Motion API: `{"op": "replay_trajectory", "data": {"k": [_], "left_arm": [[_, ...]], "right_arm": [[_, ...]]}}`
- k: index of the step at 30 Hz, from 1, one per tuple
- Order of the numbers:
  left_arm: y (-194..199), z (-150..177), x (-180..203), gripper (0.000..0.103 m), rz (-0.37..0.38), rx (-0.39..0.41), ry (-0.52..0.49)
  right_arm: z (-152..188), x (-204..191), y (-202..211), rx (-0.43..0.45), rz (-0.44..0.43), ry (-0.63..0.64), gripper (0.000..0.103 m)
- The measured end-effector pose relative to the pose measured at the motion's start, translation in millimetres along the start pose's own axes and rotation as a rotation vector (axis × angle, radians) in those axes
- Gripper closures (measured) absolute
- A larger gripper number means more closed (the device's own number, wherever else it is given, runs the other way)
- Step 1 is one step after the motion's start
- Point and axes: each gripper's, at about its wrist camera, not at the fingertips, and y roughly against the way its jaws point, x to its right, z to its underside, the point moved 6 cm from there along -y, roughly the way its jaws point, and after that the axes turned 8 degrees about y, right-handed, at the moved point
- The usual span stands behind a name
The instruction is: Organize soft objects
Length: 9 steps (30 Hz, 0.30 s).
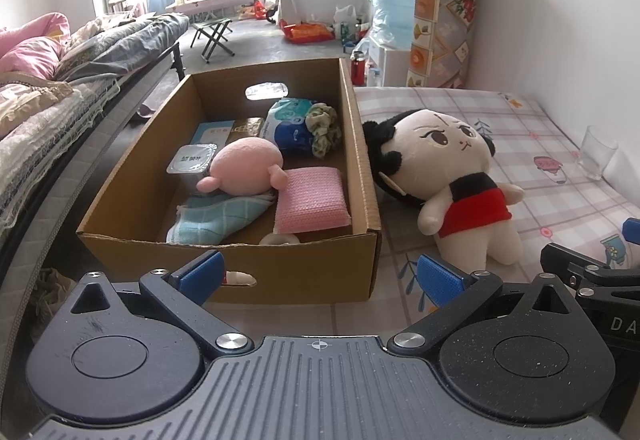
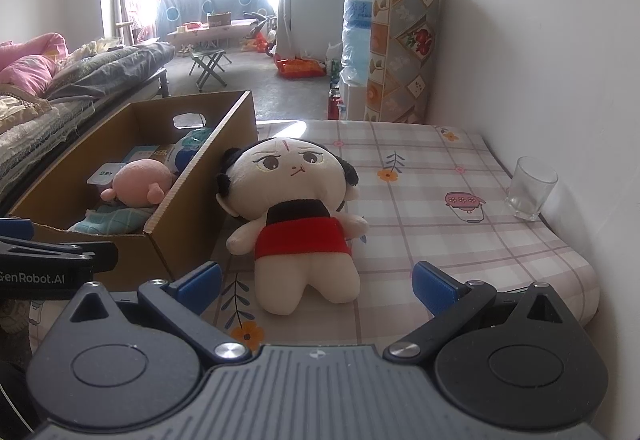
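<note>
Nearby, glass [image 2: 530,187] beside doll [image 2: 298,216].

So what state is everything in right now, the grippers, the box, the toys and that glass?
Left gripper: open, holding nothing.
Right gripper: open, holding nothing.
Cardboard box: open-topped, partly filled.
Doll: outside the box, leaning against its side.
Pink plush: inside the box.
Pink sponge: inside the box.
Blue cloth: crumpled in the box.
Glass: upright, looks empty.
</note>
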Motion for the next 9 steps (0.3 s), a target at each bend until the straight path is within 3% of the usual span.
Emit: {"op": "replay_trajectory", "data": {"k": [9], "left_arm": [[0.5, -0.2, 0.5, 0.000, 0.000, 0.000, 0.001]], "right_arm": [[1.0, 0.4, -0.6, 0.000, 0.001, -0.004, 0.000]]}}
